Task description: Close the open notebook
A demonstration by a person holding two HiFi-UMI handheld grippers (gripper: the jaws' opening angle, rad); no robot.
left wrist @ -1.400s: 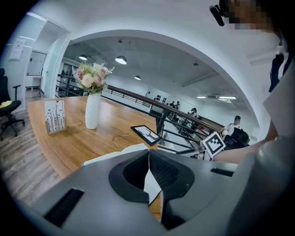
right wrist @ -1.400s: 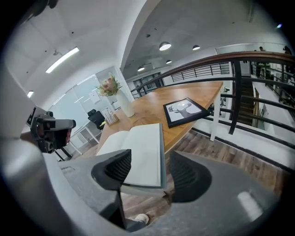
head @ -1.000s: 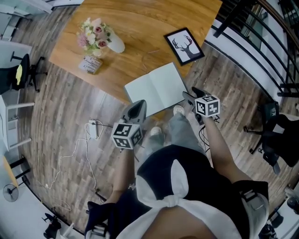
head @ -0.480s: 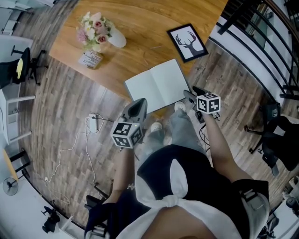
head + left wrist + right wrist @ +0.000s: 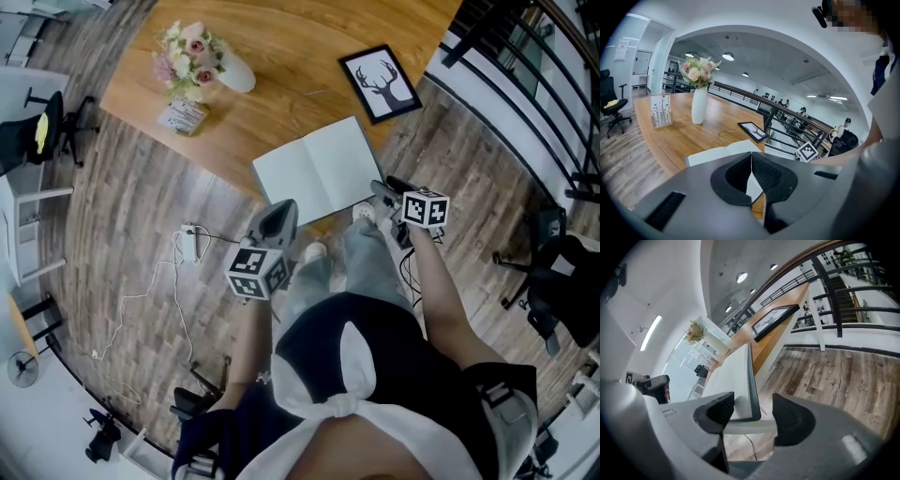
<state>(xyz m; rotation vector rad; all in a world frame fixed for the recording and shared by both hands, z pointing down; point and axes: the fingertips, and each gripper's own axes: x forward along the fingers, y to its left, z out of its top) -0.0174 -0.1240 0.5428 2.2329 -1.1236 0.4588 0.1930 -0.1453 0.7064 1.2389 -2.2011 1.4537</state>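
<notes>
We see the open notebook lying flat at the near edge of the table, with its spine running away from us across that edge. Our right gripper is the nearer one, right at the notebook's right near corner. Its jaws stand apart, and the outer edge of the right-hand cover sits in the gap between them, not yet pinched. Our left gripper hangs just off the table's near edge below the left page, with its jaws pressed together on nothing. We judge the right cover should be lifted and swung leftward over the spine.
</notes>
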